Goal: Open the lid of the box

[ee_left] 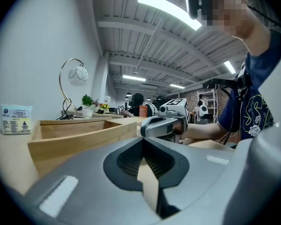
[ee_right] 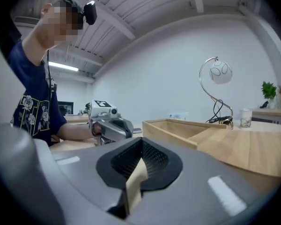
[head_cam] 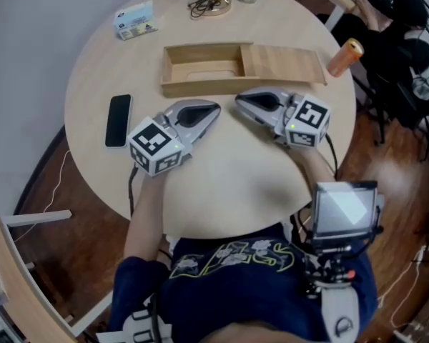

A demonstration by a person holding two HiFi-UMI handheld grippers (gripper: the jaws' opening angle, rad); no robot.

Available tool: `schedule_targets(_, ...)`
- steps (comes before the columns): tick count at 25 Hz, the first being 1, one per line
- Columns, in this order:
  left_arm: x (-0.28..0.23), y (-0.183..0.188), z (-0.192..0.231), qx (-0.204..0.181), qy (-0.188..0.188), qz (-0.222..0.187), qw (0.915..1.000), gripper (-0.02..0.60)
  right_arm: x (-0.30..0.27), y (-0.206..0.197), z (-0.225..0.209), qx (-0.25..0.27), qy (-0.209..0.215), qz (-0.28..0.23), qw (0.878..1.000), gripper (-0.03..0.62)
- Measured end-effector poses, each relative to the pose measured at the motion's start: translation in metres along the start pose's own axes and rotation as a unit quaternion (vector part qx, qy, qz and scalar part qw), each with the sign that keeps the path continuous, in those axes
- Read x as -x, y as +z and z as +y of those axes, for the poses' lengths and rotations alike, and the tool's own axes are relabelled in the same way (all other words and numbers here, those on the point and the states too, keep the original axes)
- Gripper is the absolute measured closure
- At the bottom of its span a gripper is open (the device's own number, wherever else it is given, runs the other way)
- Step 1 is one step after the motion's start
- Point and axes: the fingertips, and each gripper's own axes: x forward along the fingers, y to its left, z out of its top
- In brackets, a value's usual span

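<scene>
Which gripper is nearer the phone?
The left gripper: the black phone lies just beside it, while the right gripper rests farther off, in front of the wooden lid.

Round table [head_cam: 229, 184]: pale beige. Box [head_cam: 200, 70] and lid [head_cam: 282, 63]: light natural wood. Phone [head_cam: 119, 120], left: glossy black. Canister [head_cam: 344, 57], far right: orange. Carton [head_cam: 135, 20], far left: white and blue. Left gripper [head_cam: 216, 110] and right gripper [head_cam: 239, 100]: grey, black-and-white square markers. Shirt [head_cam: 250, 284], near: navy, yellow-white line pattern.

Navy tee [head_cam: 236, 291] w/ pale print — grey L tongs [head_cam: 216, 110], R tongs [head_cam: 238, 101], b&w cubes [head_cam: 156, 146].
</scene>
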Motion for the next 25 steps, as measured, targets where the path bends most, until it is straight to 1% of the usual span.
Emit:
schedule_targets(2,0.000,0.001,0.002,0.000,0.003,-0.001,1.0000,0.578,0.000,-0.001,-0.006,0.002,-0.012,0.004,1.000,0.594)
schedule_targets(3,0.000,0.001,0.003,0.000,0.003,-0.002,1.0000,0.578,0.001,-0.002,-0.012,-0.001,-0.031,0.007,0.999,0.594)
schedule_targets(6,-0.001,0.001,0.005,-0.001,0.003,-0.004,1.0000,0.578,0.001,-0.012,-0.039,-0.029,-0.116,0.040,0.992,0.594)
schedule_targets(8,0.000,-0.001,0.005,0.000,0.004,-0.003,1.0000,0.578,-0.001,-0.019,-0.051,-0.050,-0.155,0.066,0.984,0.594)
schedule_targets(9,0.001,-0.002,0.004,0.002,0.006,-0.003,1.0000,0.578,0.000,-0.021,-0.057,-0.056,-0.174,0.069,0.981,0.594)
schedule_targets(11,0.001,-0.002,0.004,0.004,0.010,-0.002,0.9999,0.578,0.006,-0.017,-0.071,-0.056,-0.210,0.050,0.975,0.594)
schedule_targets(12,0.000,-0.002,0.005,0.004,0.012,-0.001,0.9999,0.578,0.008,-0.012,-0.076,-0.050,-0.220,0.034,0.974,0.594)
schedule_targets(13,0.000,-0.002,0.006,0.004,0.013,0.000,0.9999,0.578,0.008,-0.007,-0.080,-0.040,-0.219,0.018,0.975,0.594)
schedule_targets(14,-0.001,-0.002,0.007,0.004,0.014,-0.001,0.9999,0.578,0.006,-0.003,-0.079,-0.030,-0.205,0.006,0.978,0.594)
schedule_targets(17,-0.001,-0.002,0.008,0.006,0.016,-0.004,0.9999,0.578,-0.005,0.000,-0.060,-0.013,-0.130,-0.004,0.991,0.594)
schedule_targets(19,0.000,-0.001,0.008,0.004,0.014,-0.004,0.9999,0.578,-0.009,0.001,-0.047,-0.006,-0.095,-0.003,0.995,0.594)
schedule_targets(21,0.001,0.000,0.007,0.003,0.014,-0.005,0.9999,0.578,-0.009,0.002,-0.040,-0.004,-0.086,-0.002,0.996,0.594)
schedule_targets(25,0.001,0.000,0.007,0.003,0.015,-0.008,0.9998,0.578,-0.006,0.001,-0.036,-0.006,-0.087,-0.001,0.996,0.594)
